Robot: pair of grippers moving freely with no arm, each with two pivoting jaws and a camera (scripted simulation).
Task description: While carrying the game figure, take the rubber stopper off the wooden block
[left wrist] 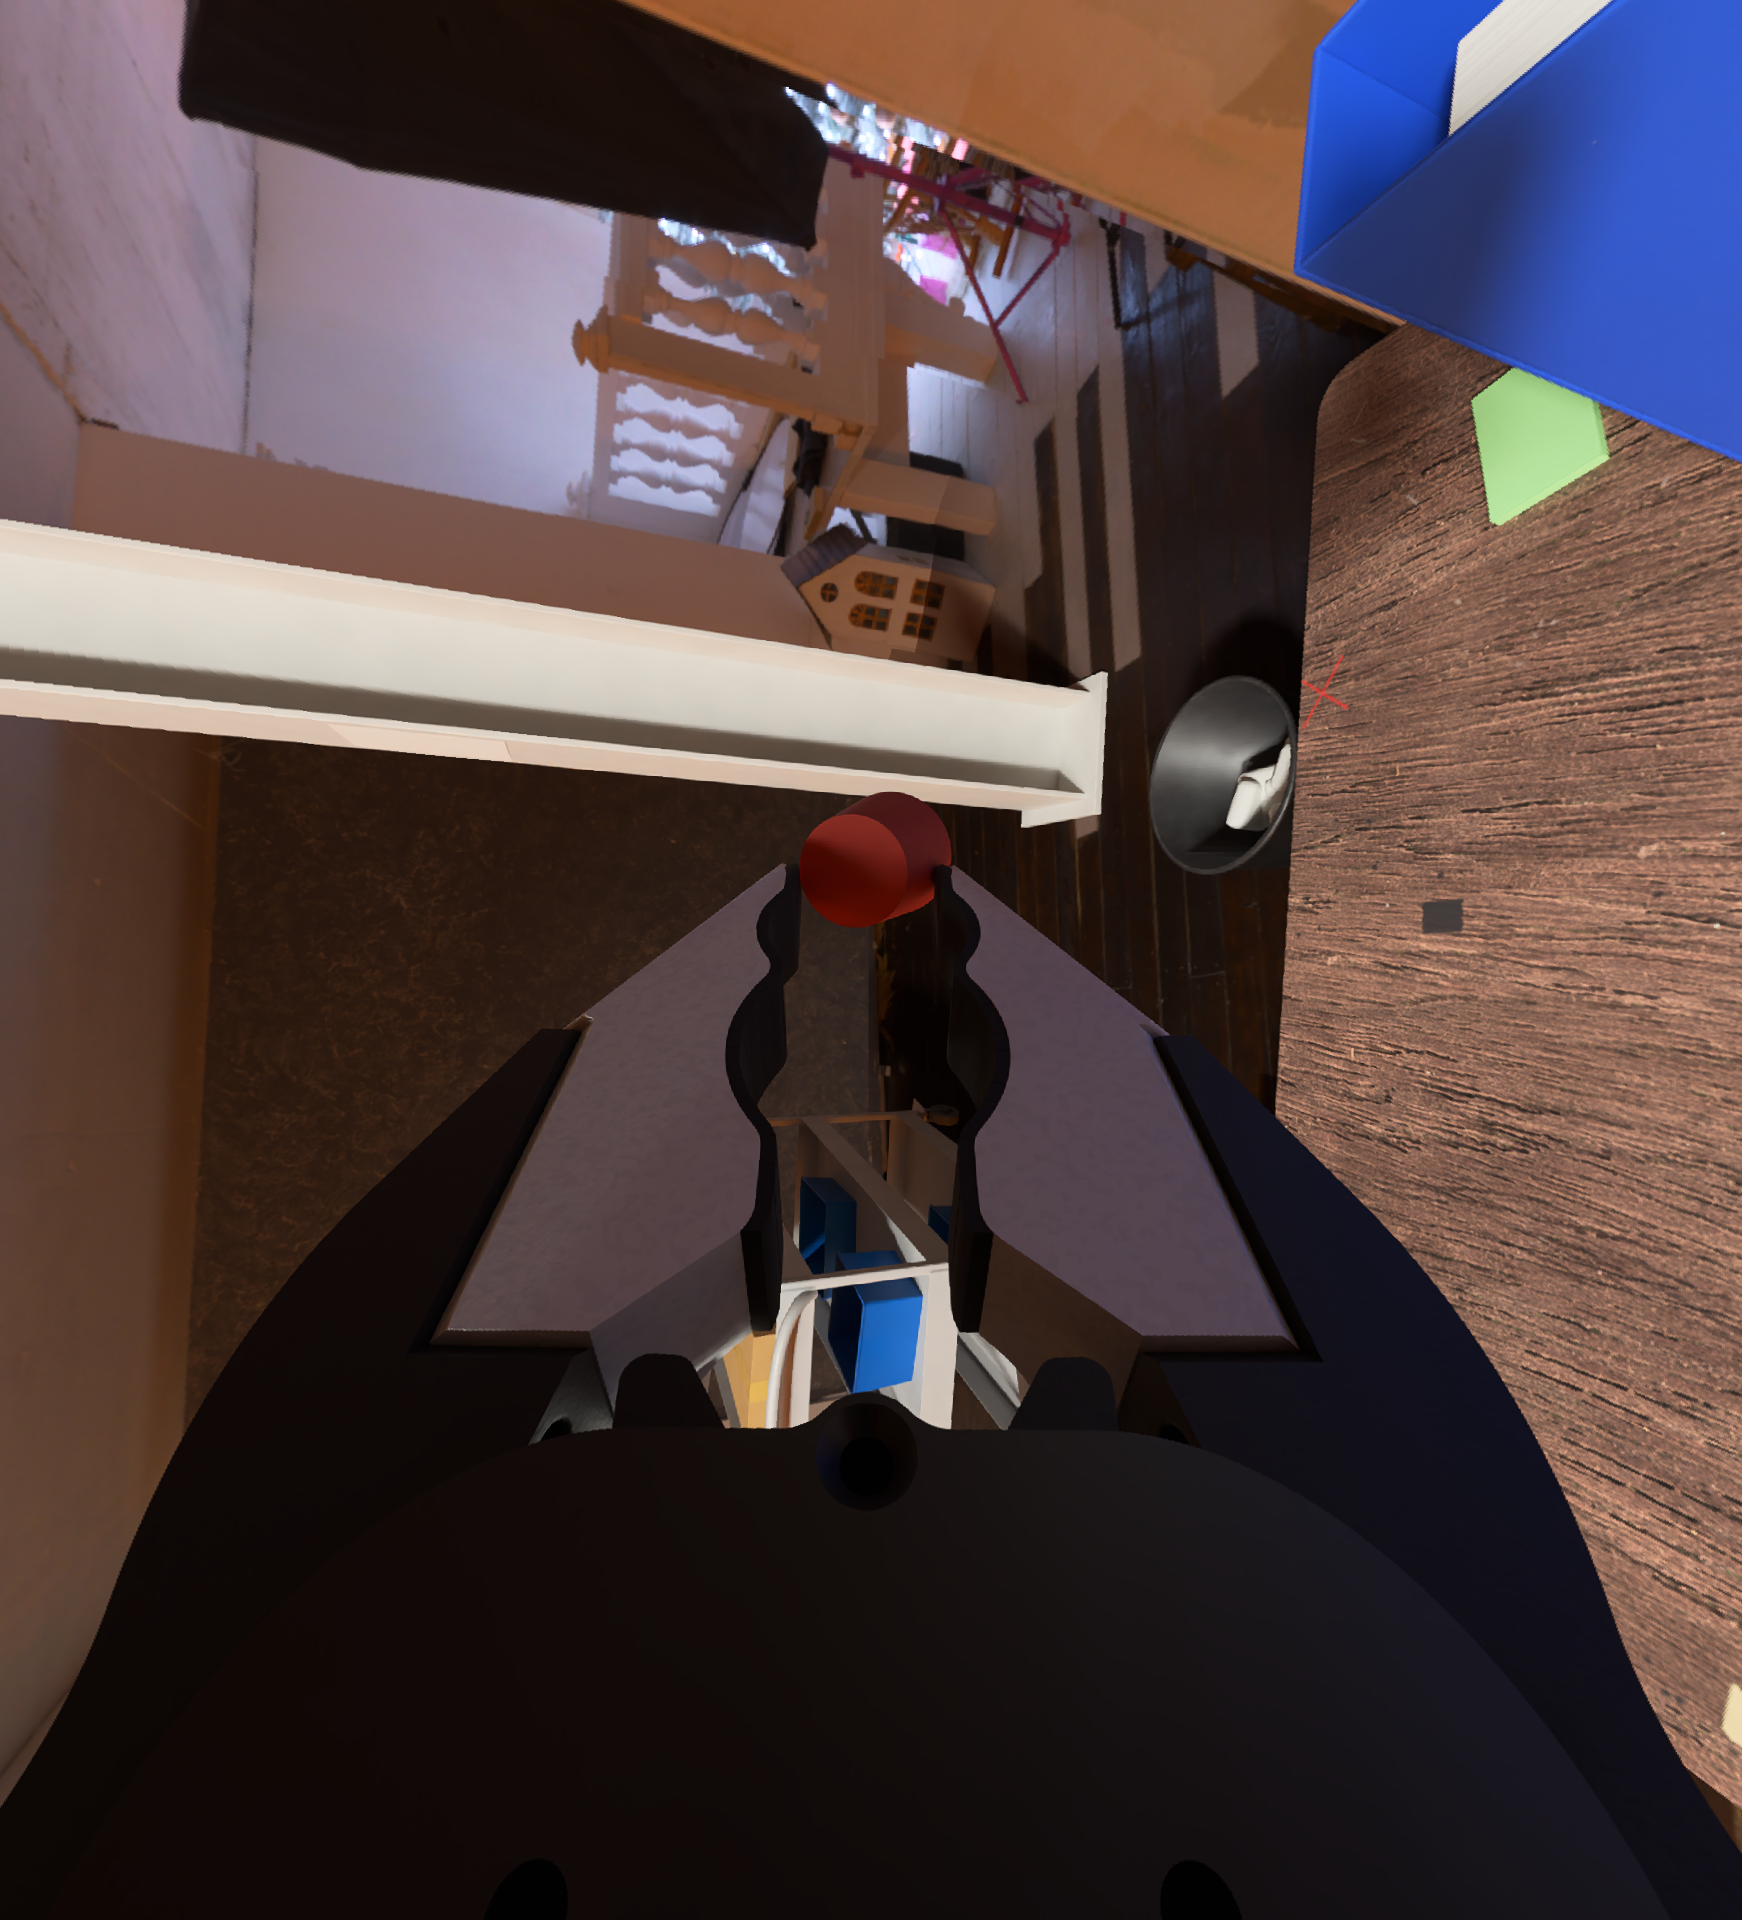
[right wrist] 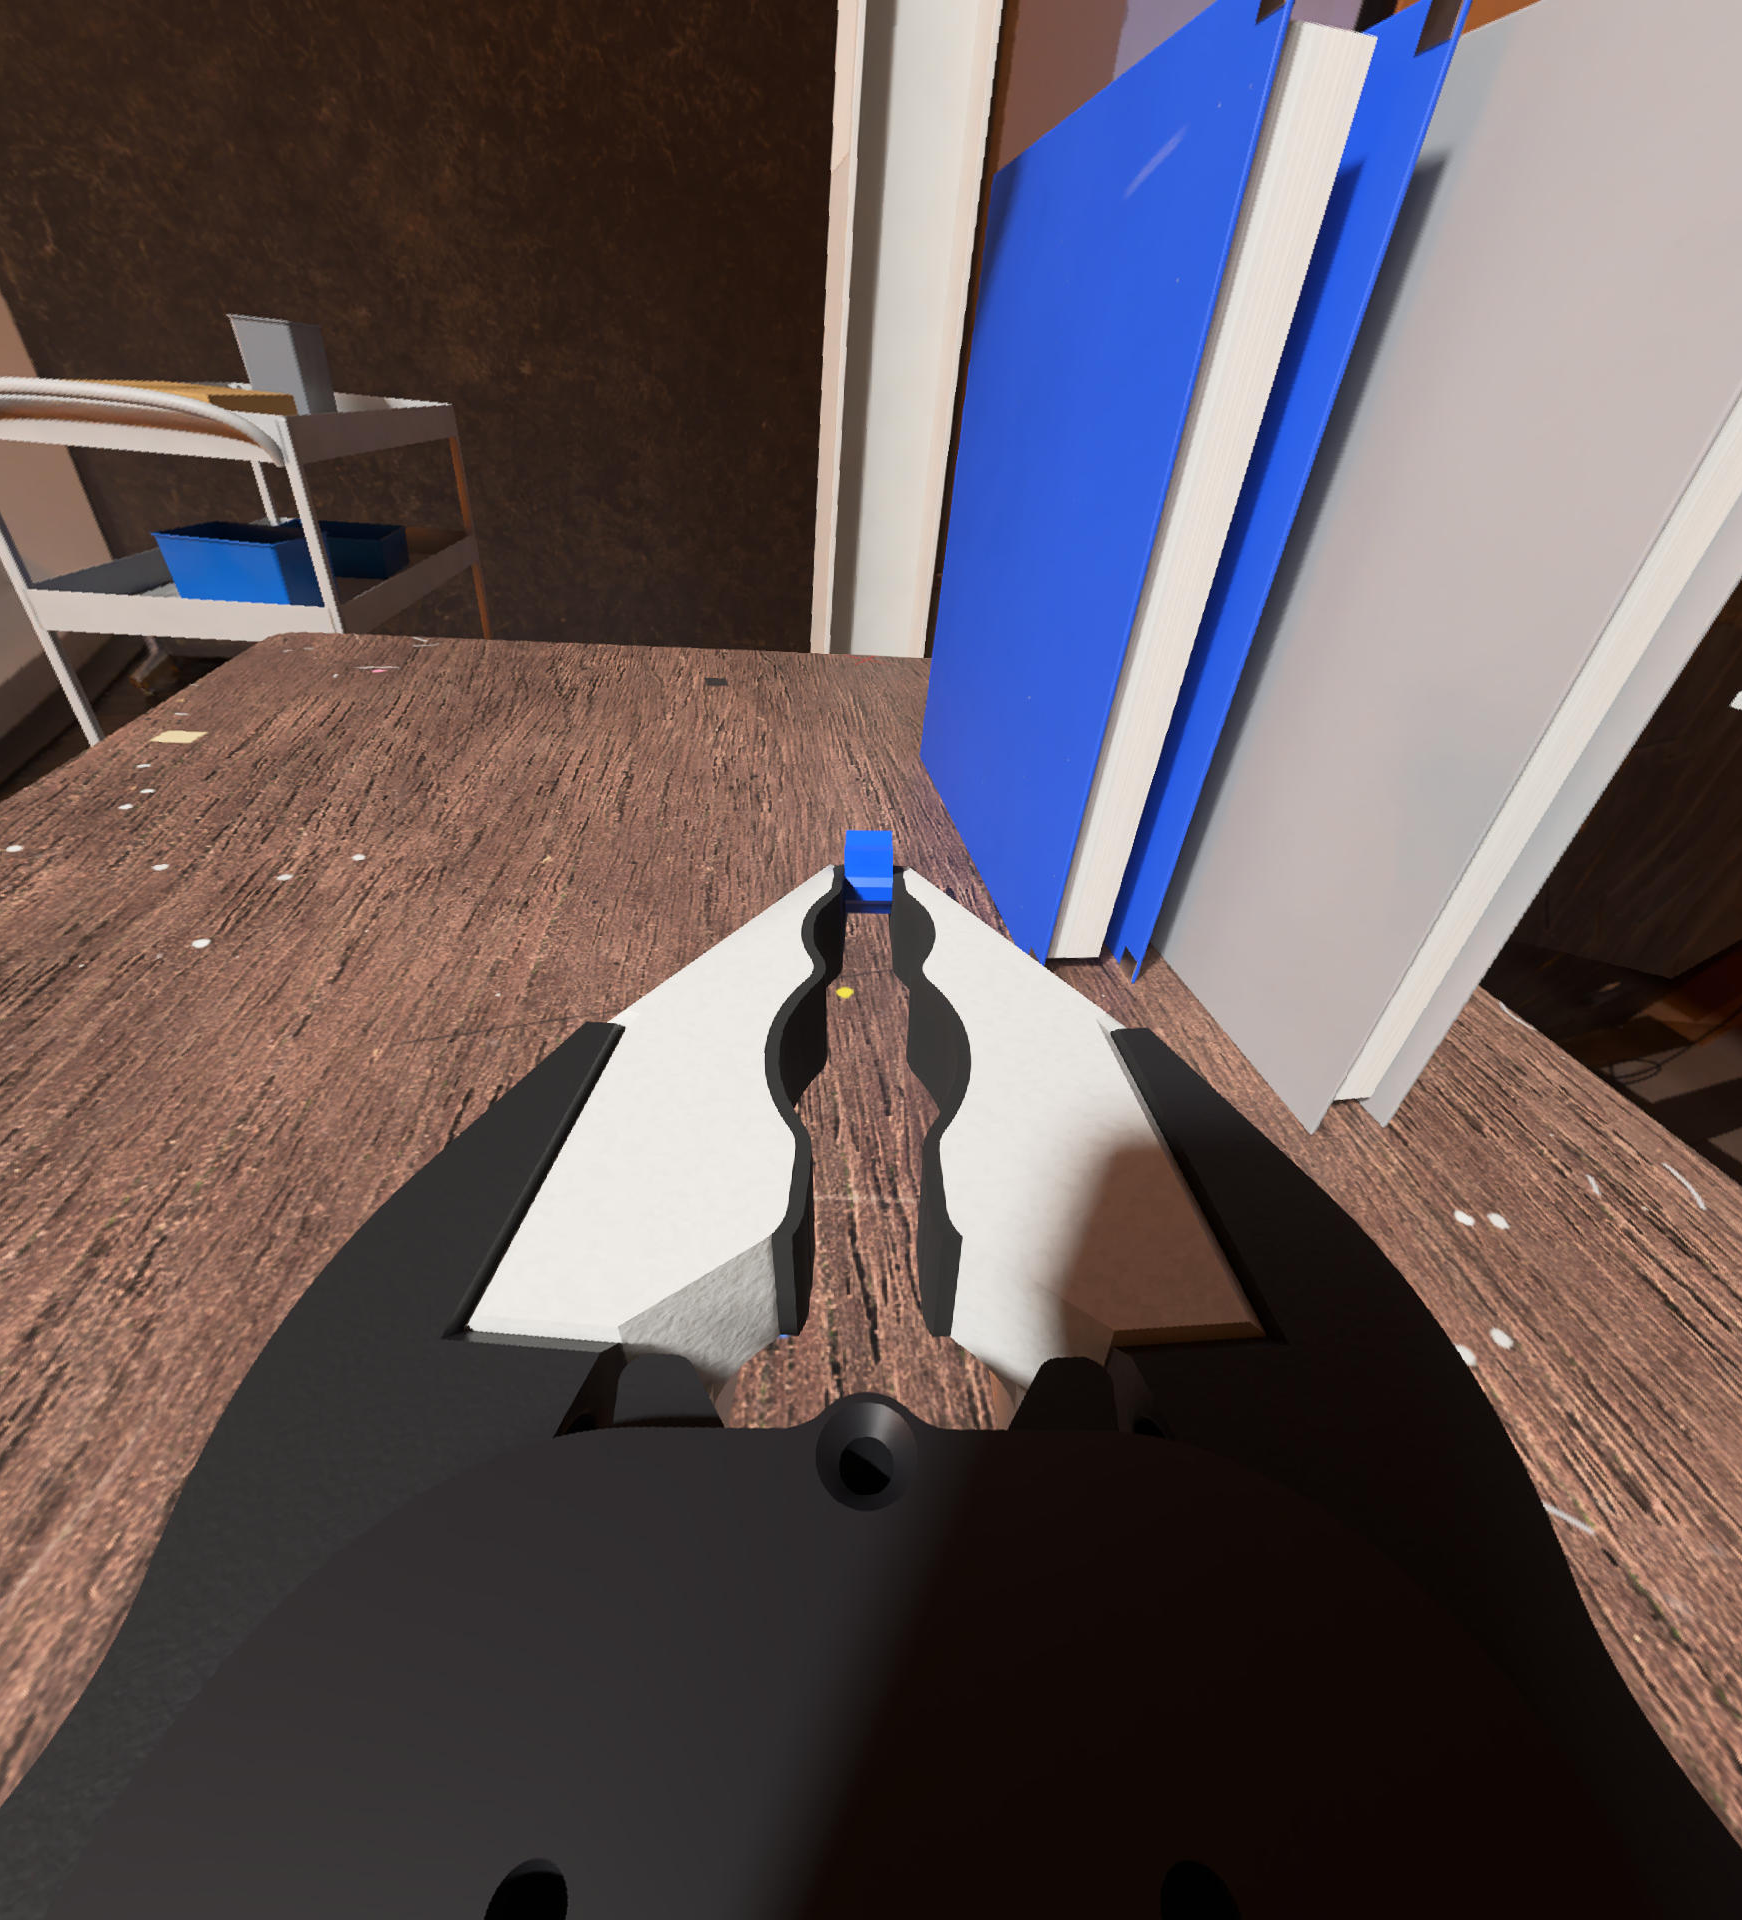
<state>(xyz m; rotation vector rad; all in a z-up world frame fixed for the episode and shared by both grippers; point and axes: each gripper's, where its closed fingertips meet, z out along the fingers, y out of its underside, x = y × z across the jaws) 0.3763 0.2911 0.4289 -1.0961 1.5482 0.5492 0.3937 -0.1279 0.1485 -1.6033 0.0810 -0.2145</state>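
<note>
In the left wrist view my left gripper point(left wrist: 872, 881) is shut on a red rubber stopper point(left wrist: 872, 854), pinched at the fingertips and held off the side of the brown table point(left wrist: 1573, 1091). This view is rolled sideways, so the table stands along its right edge. In the right wrist view my right gripper point(right wrist: 867, 885) is shut on a small blue game figure point(right wrist: 868, 858), held at the fingertips a little above the table point(right wrist: 327, 935). I cannot pick out a wooden block in either view.
Upright blue folders point(right wrist: 1054, 499) and grey books point(right wrist: 1532, 499) stand on the table right of my right gripper; they show in the left wrist view point(left wrist: 1594, 208) beside a green patch point(left wrist: 1537, 447). A black bin point(left wrist: 1222, 774) and white cart point(right wrist: 223, 488) stand off the table.
</note>
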